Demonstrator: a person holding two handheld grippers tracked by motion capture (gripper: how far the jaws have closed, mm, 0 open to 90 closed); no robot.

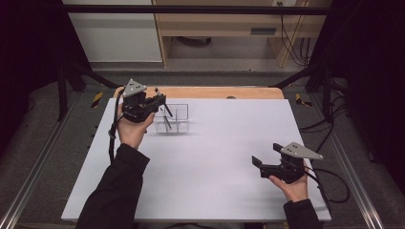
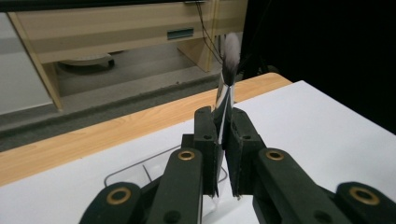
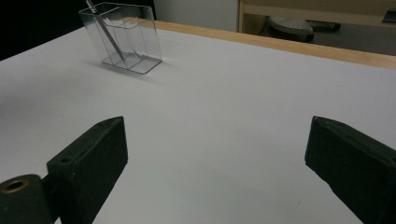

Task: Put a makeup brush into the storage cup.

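The left claw point(image 2: 223, 140) is pinching a slim silver-handled makeup brush with a soft grey tip point(image 2: 229, 56) upright, poised above the clear plastic divided organiser point(image 1: 175, 119) on the white tabletop point(image 1: 215, 157), probably for dropping in. The right claw point(image 3: 215, 154) is resting wide apart, empty.

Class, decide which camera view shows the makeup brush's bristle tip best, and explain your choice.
The left gripper view: the brush stands close up, pinched between the left gripper, bristles on top. The high view shows it small and thin above the clear organizer. The right gripper view catches a thin handle in the organizer.
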